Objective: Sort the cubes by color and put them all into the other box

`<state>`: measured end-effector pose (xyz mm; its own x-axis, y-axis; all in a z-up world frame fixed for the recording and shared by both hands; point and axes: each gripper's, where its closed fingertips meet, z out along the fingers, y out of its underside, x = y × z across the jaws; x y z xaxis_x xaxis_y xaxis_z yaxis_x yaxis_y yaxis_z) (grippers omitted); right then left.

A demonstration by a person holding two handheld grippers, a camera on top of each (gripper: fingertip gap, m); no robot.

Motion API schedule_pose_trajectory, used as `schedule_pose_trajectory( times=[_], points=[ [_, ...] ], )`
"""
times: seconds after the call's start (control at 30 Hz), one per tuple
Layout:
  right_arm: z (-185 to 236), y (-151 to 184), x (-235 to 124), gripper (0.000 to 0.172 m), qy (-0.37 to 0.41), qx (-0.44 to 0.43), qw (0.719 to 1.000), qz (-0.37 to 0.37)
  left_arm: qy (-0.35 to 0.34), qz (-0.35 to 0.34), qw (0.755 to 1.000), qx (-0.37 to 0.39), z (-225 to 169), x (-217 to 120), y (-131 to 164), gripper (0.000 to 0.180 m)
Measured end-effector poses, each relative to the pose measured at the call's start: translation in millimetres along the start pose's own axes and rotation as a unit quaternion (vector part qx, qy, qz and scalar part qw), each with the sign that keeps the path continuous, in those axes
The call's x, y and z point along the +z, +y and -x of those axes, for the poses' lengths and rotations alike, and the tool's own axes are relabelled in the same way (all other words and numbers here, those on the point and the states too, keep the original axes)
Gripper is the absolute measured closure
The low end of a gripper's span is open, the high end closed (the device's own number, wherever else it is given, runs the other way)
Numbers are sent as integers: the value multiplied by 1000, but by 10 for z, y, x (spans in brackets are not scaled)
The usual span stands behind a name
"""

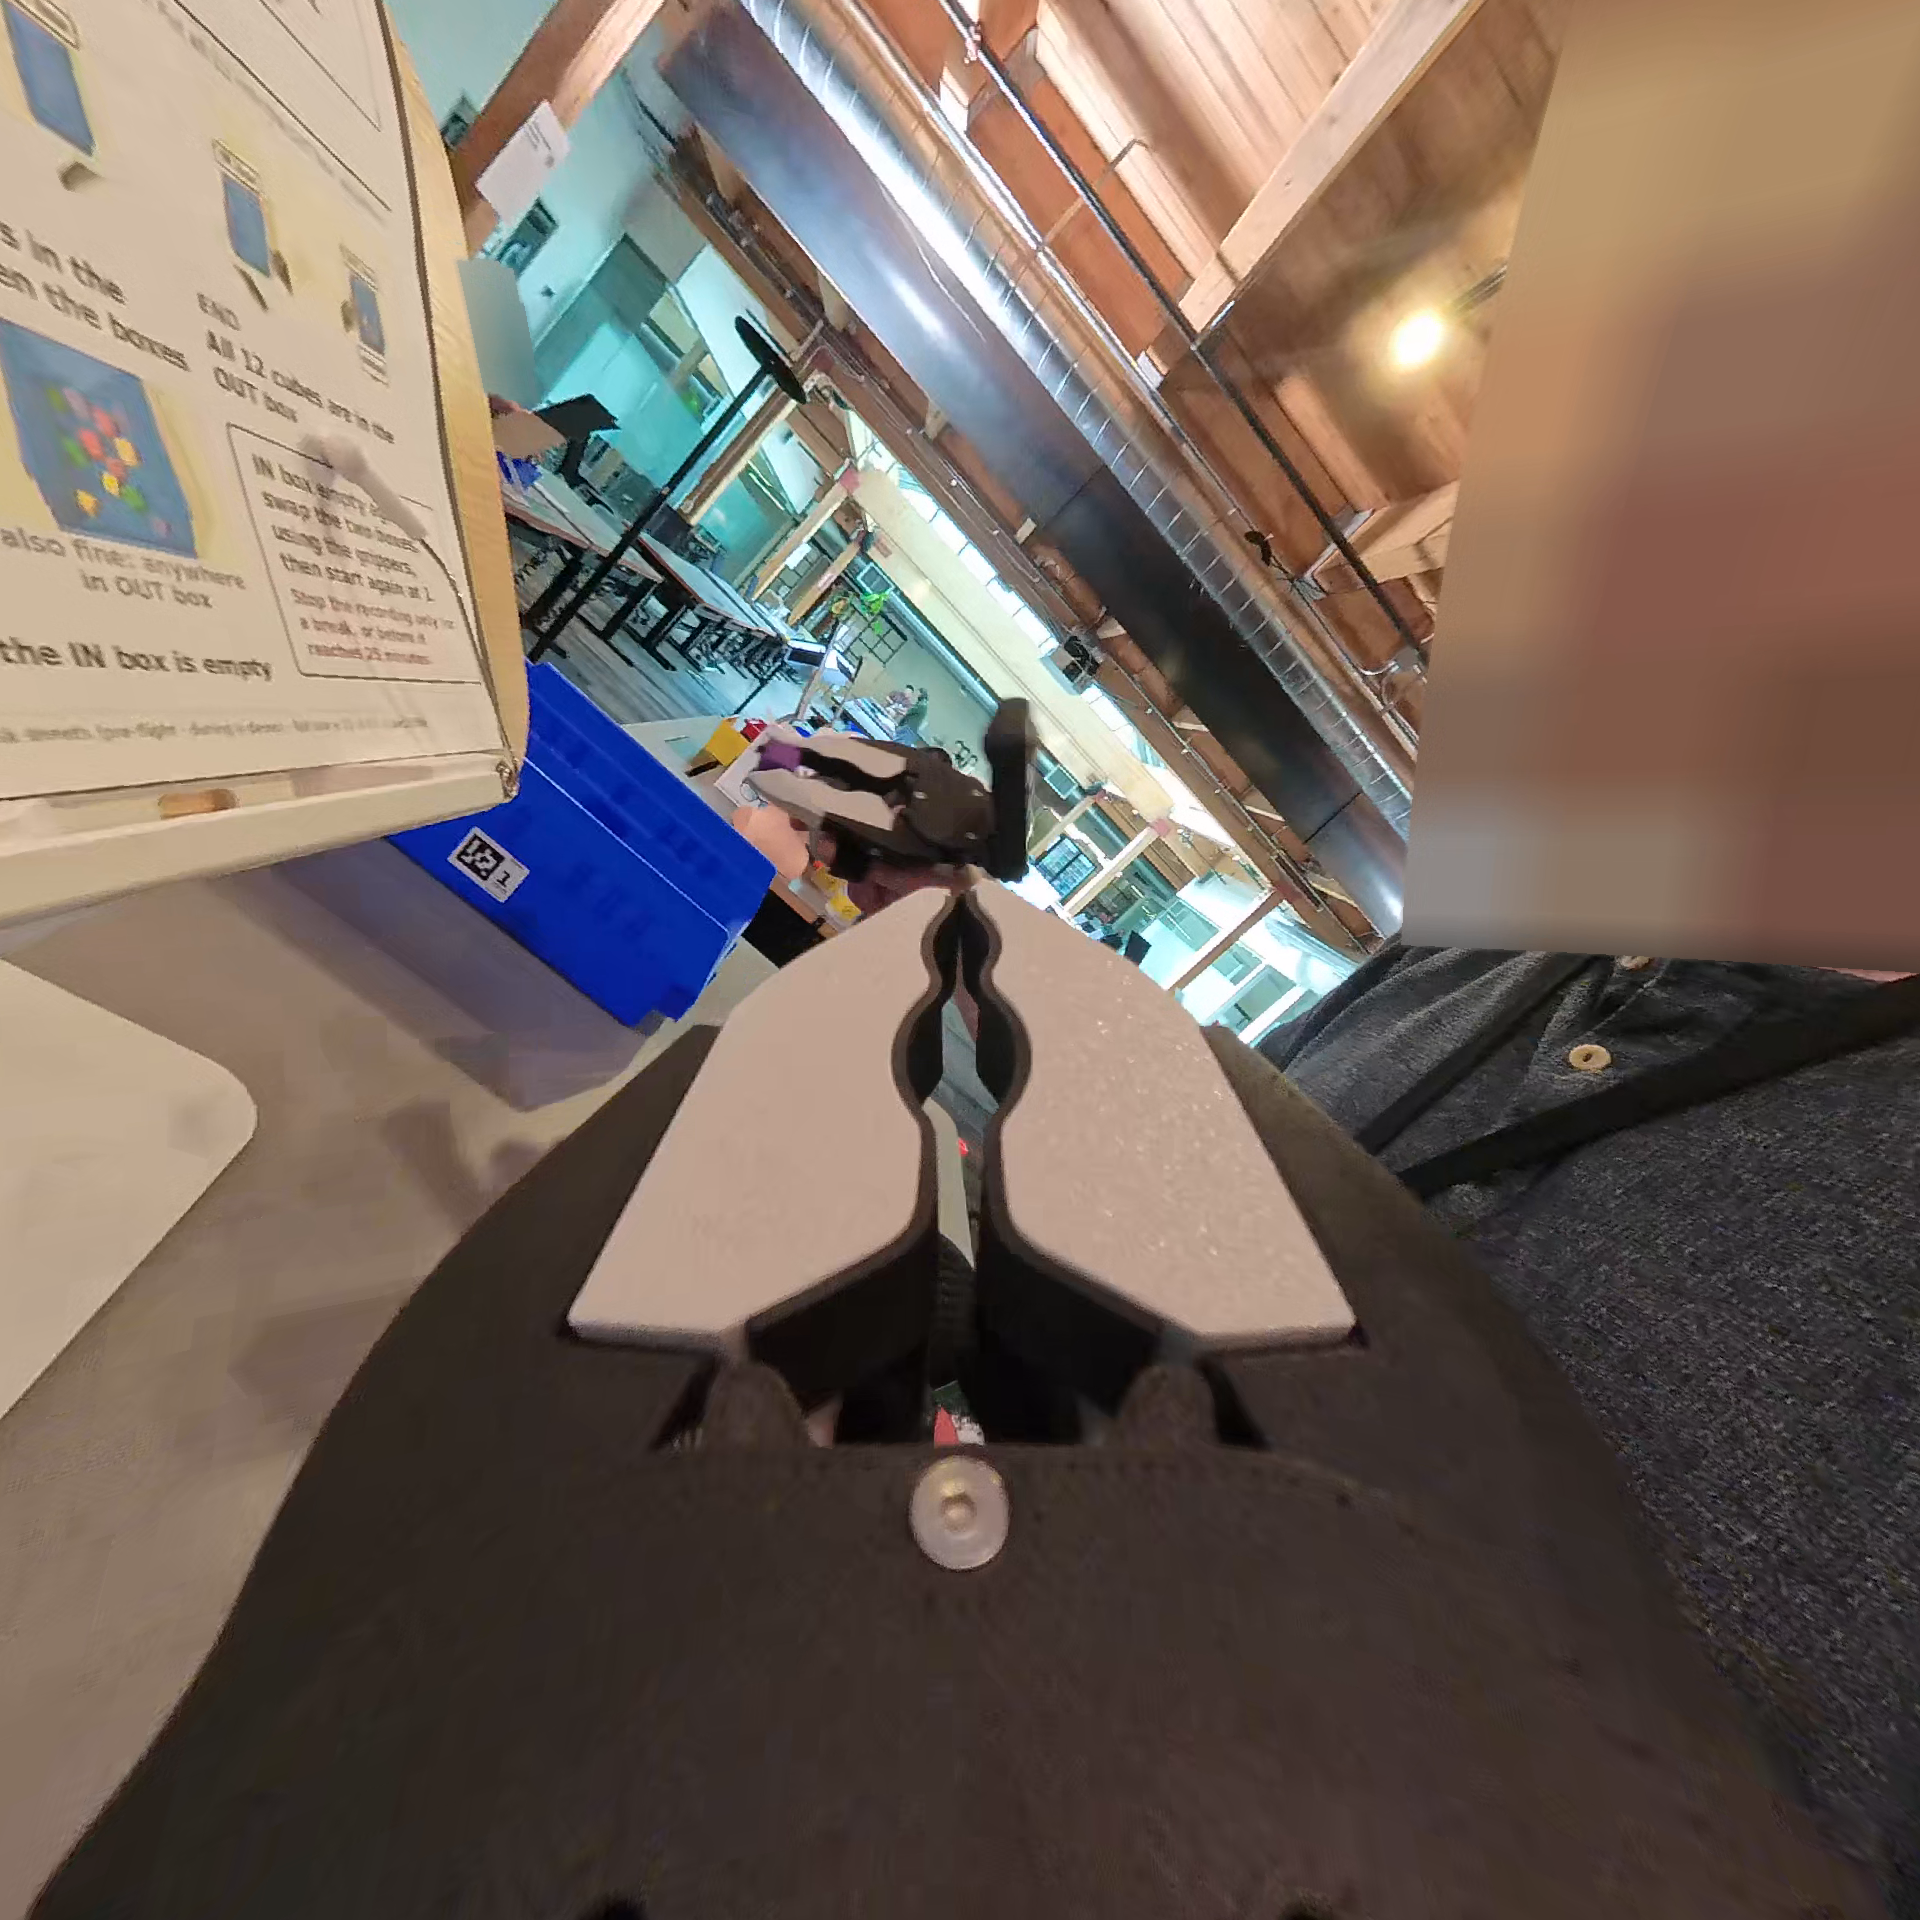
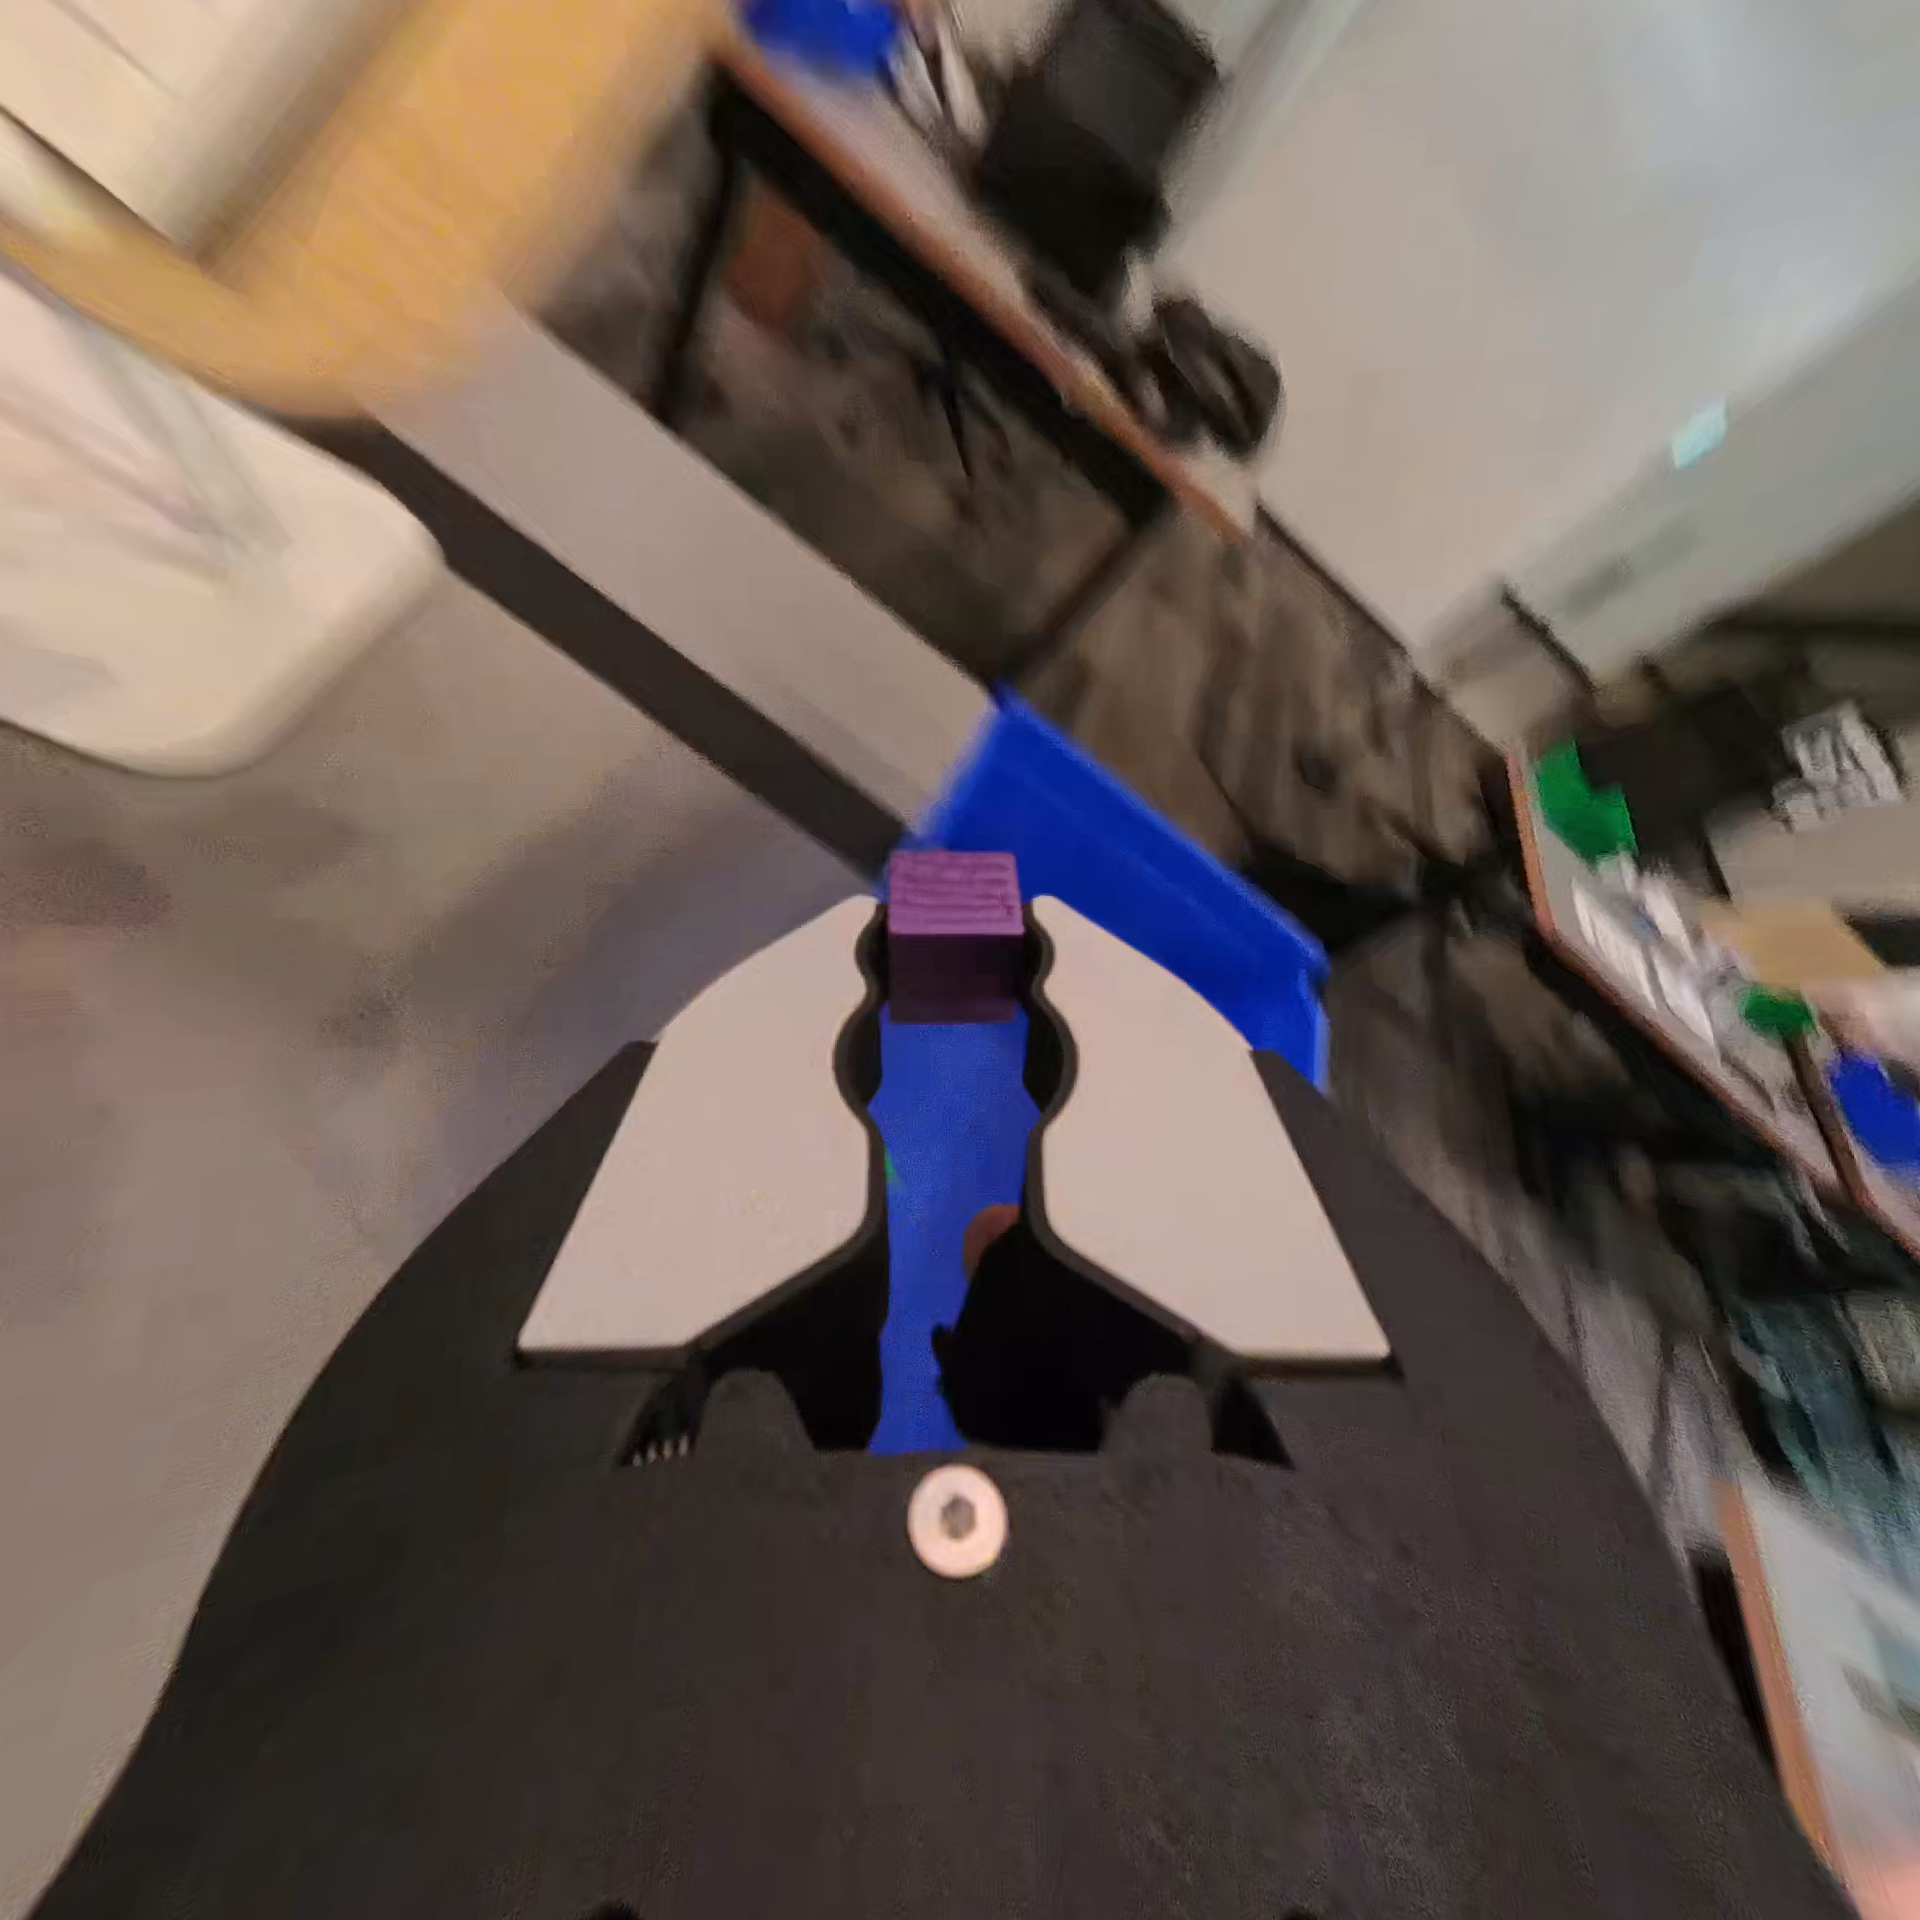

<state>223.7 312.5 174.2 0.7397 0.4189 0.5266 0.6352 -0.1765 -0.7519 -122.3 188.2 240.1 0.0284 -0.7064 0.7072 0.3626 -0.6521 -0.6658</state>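
My left gripper (image 1: 958, 906) is shut with nothing between its fingertips; it points up and away over the table. Beyond it in the left wrist view, my right gripper (image 1: 774, 774) is held in the air with a purple cube (image 1: 781, 750) at its tips. In the right wrist view my right gripper (image 2: 954, 914) is shut on that purple cube (image 2: 951, 933), both pads pressing its sides, above a blue box (image 2: 1122, 883). A blue box (image 1: 613, 873) with a square marker tag stands on the table in the left wrist view.
A white instruction board (image 1: 208, 416) stands at the left on the grey table (image 1: 208, 1299). A person in a dark knit garment (image 1: 1662, 1247) is close at the right. The right wrist view is motion-blurred; cluttered tables (image 2: 1662, 935) lie beyond.
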Motion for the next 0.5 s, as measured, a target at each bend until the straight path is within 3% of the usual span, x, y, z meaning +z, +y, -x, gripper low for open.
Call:
schedule_pose_trajectory(
  times=[0.1, 0.23, 0.37, 0.5],
  points=[
    [-389, 891, 132, 149, 5, 58, 987, 148, -13, 18, 1000, 3, 57, 55, 85, 180],
    [-545, 1696, 329, 148, 4, 82, 960, 269, -16, 30, 999, -1, 75, 80, 139, 180],
    [-472, 2160, 520, 148, -30, 117, 929, 349, -36, 36, 999, 1, 117, 11, 161, 180],
    [-449, 2377, 622, 148, -38, 107, 906, 409, -52, 34, 998, -6, 160, -92, 176, 180]
  ],
)
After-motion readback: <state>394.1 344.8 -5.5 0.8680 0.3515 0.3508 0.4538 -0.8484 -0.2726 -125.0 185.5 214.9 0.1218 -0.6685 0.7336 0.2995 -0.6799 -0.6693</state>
